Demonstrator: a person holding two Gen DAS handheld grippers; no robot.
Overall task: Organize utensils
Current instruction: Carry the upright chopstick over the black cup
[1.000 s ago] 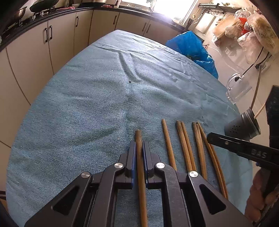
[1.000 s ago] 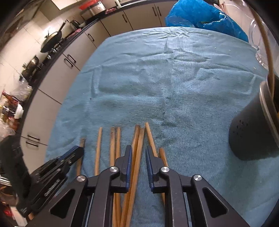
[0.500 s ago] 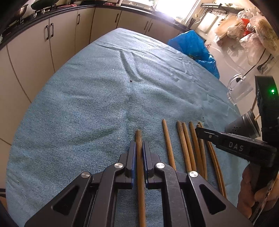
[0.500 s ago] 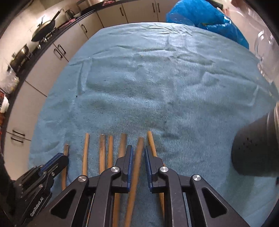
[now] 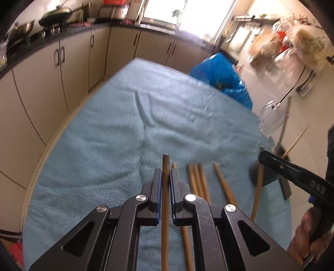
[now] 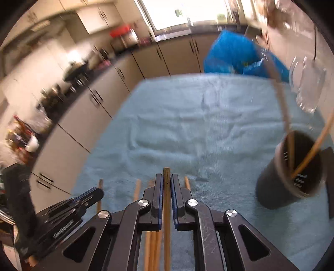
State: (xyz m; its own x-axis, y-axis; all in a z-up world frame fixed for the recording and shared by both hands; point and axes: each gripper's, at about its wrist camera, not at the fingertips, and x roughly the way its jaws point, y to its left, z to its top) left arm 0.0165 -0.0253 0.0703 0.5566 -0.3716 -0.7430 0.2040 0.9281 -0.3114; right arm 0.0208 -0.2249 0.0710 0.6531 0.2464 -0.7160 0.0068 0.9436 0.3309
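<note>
Now that both hands have lifted, the left claw (image 5: 166, 179) is clamped on 1 chopstick (image 5: 165, 200) and the right claw (image 6: 166, 185) on another (image 6: 166, 200), raised off the table (image 5: 104, 146); the holder (image 6: 292, 171) waits rightward.

A home kitchen. Beige base cabinets (image 5: 52, 68) with dark bar handles under a black countertop (image 5: 68, 31), a wok (image 5: 55, 15) and other pans on a stove, a bright window (image 5: 165, 12) over the counter. Table under a blue towel (image 5: 117, 129), wooden chopsticks (image 5: 198, 179), a dark perforated utensil holder (image 6: 290, 173), a glass jug (image 6: 309, 89), a blue plastic bag (image 5: 221, 77).
</note>
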